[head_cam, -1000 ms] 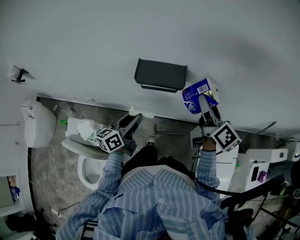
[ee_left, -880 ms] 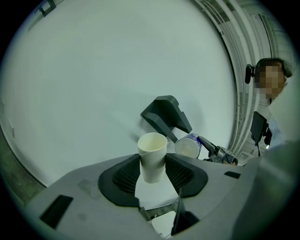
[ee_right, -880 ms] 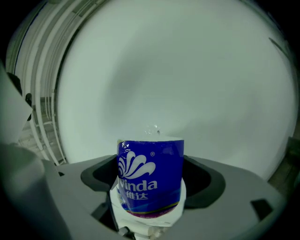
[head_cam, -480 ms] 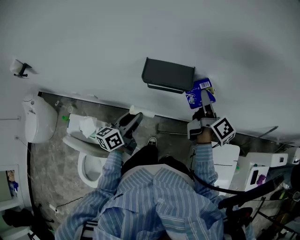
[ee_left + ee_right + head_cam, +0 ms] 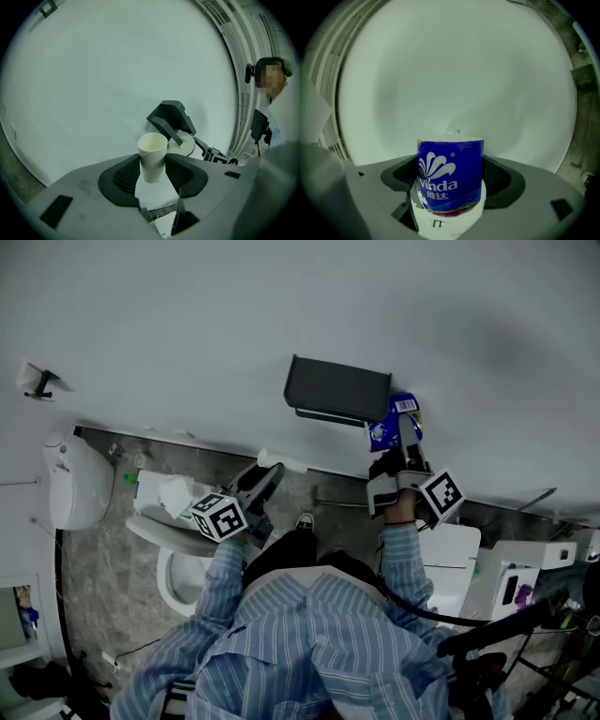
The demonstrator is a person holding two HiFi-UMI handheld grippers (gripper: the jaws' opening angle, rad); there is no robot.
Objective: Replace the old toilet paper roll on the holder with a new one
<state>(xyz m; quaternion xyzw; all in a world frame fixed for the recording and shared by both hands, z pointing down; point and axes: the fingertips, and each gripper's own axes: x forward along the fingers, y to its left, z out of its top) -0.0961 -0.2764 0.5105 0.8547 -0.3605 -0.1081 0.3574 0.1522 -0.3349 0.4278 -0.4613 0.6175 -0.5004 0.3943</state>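
Two slips look possible from here. The new roll is clamped between the jaws of the right gripper, just beside the right end of the dark holder on the wall. It is wrapped in glossy blue plastic, so the film could slide in the grip. The roll could also catch the holder's edge and twist loose. The left gripper pinches the bare cardboard tube by its sides, well apart from the holder and near the toilet. A weak pinch could drop it towards the bowl. Whether anything sits inside the holder I cannot tell.
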